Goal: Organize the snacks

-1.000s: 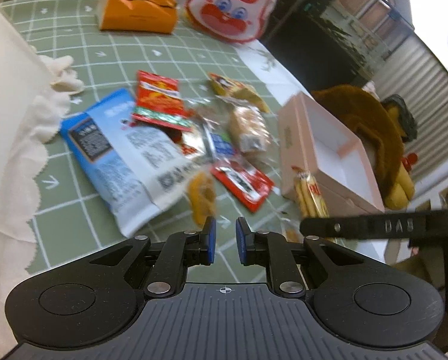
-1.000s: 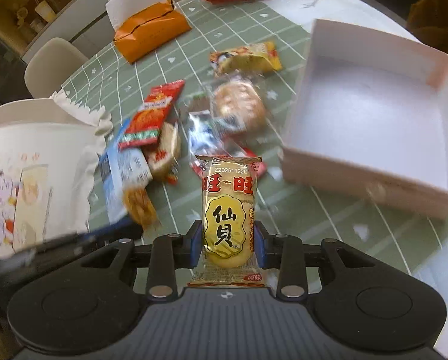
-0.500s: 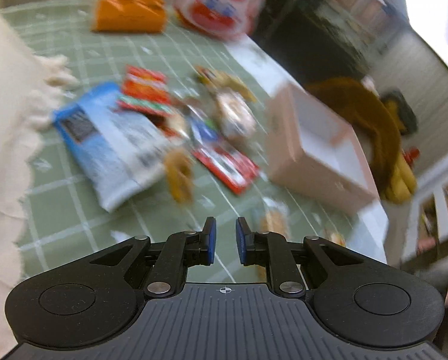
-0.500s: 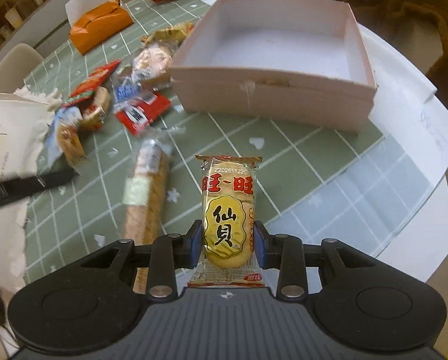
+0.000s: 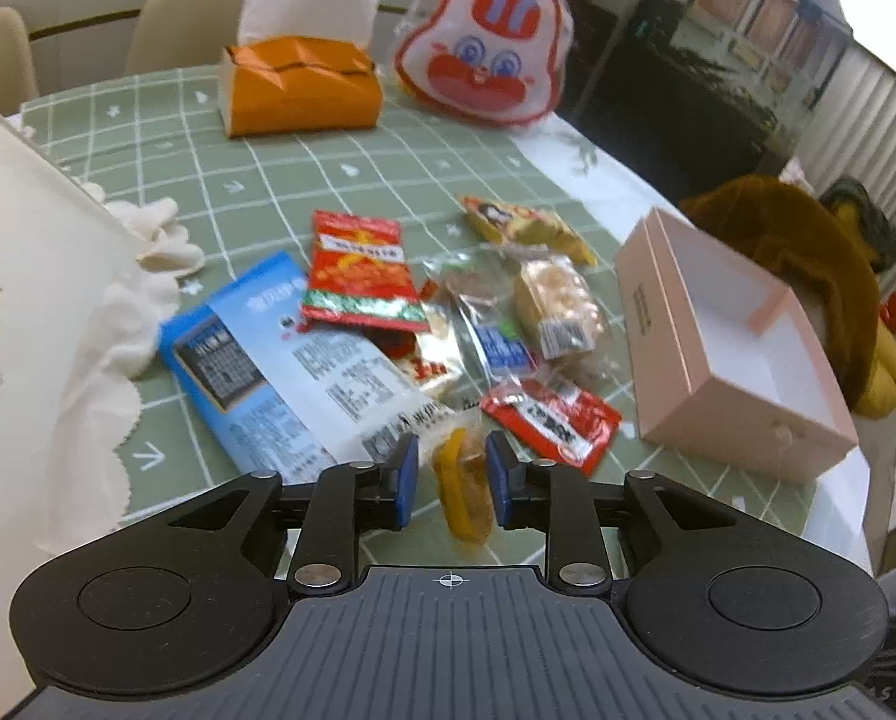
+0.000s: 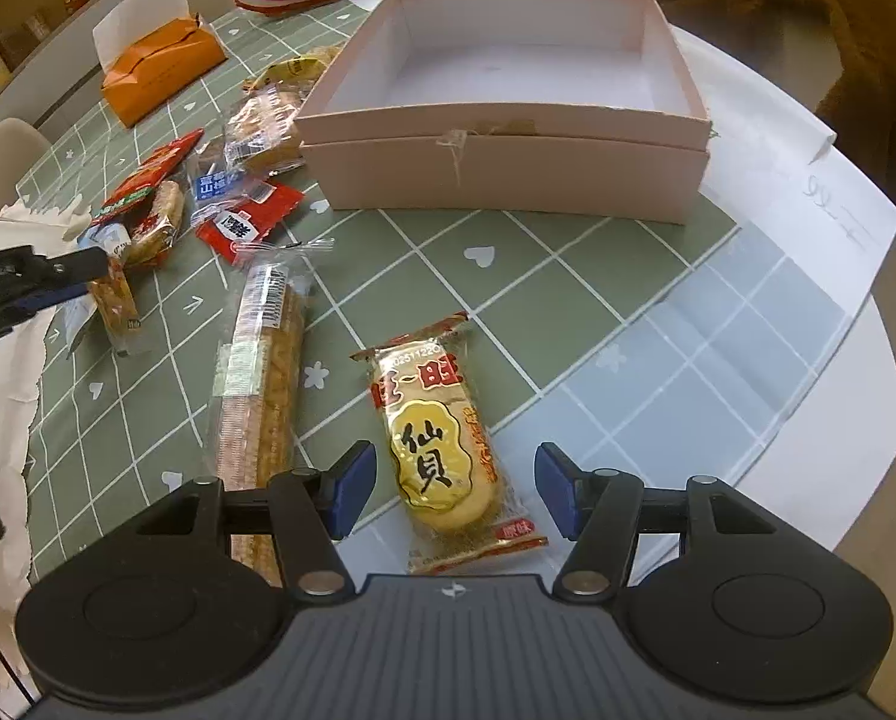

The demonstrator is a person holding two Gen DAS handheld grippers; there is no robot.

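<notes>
The right gripper (image 6: pixel 454 492) was opening — its jaws stood clear of the rice cracker packet (image 6: pixel 442 450) lying flat between them, at six o'clock from the pink box (image 6: pixel 508 174). The left gripper (image 5: pixel 451 474) was opening too, jaws narrowly apart around an orange snack (image 5: pixel 463 492) — contact unclear.

Long cracker pack (image 6: pixel 259 396): near end hidden behind right gripper body. Yellow snack (image 5: pixel 463 492) between left pads blurred, label unreadable.
</notes>
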